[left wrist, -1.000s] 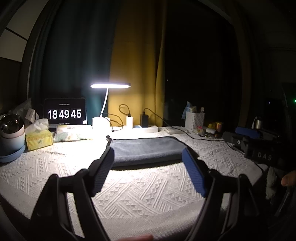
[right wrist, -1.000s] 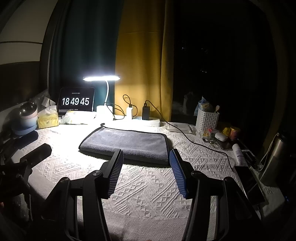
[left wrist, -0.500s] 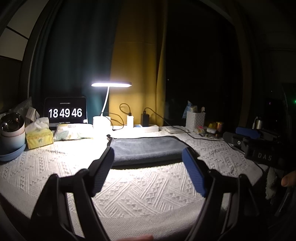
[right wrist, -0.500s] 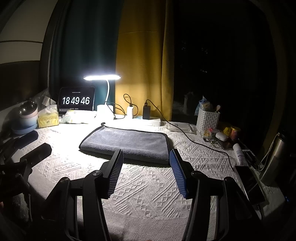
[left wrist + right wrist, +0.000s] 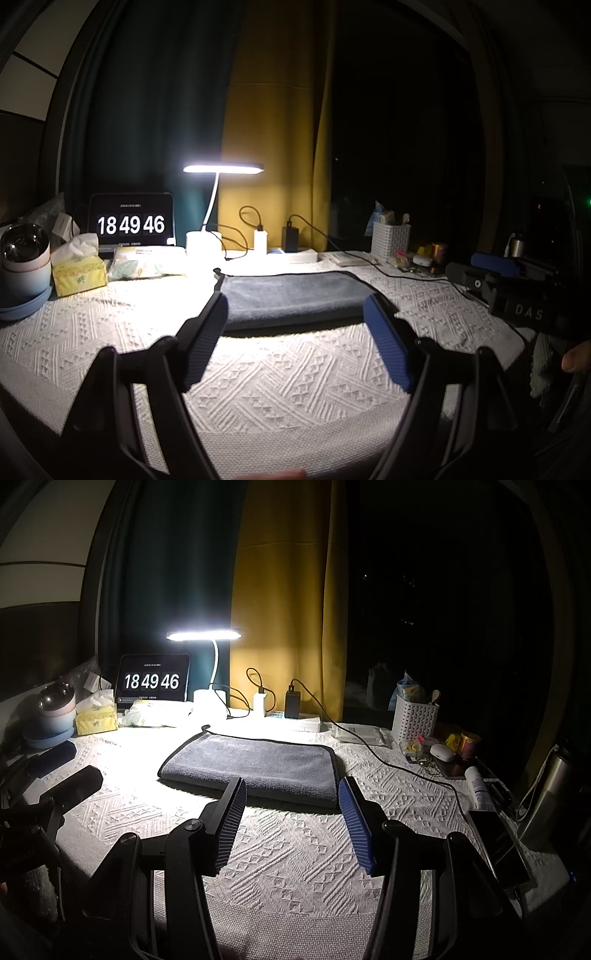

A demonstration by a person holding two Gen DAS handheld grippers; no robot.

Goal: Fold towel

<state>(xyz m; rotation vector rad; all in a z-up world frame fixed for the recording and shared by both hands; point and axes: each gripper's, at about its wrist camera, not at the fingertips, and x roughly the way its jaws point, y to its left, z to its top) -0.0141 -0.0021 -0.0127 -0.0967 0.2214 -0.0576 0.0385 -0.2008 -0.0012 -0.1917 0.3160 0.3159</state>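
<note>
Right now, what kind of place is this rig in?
Probably a home desk by a window at night: lamp, clock reading 18 49 46, tissue box, curtain, with the towel on a white cloth.

— What can't I make out?
— Small print above the clock digits is too tiny. My right gripper fades into dark; the bottle is half lost.
</note>
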